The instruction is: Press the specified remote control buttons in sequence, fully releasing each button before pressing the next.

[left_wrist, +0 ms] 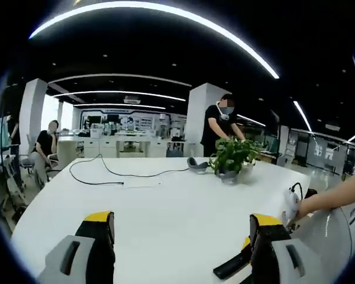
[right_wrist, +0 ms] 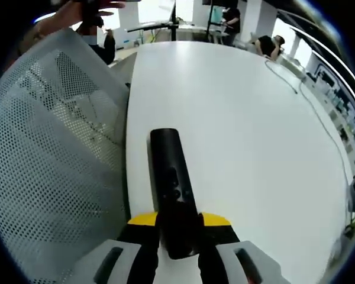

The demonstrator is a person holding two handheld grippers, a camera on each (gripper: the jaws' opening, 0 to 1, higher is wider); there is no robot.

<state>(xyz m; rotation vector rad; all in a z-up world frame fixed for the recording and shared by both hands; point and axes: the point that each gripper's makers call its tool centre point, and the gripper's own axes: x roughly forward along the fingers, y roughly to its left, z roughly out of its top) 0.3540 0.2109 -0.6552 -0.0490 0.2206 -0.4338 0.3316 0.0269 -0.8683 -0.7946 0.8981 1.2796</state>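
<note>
Overhead, light strips (left_wrist: pixel 165 12); white table (left_wrist: pixel 165 201).

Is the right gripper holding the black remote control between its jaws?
Yes, in the right gripper view the remote control sits clamped between the yellow-tipped jaws of the right gripper.

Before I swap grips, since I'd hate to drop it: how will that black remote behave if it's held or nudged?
The black remote looks like a slim, stiff bar, so it probably won't flex between the right gripper fingers. Its smooth casing may slip if the hold loosens. Being long and flat, on the white table it would likely slide or pivot, not roll.
</note>
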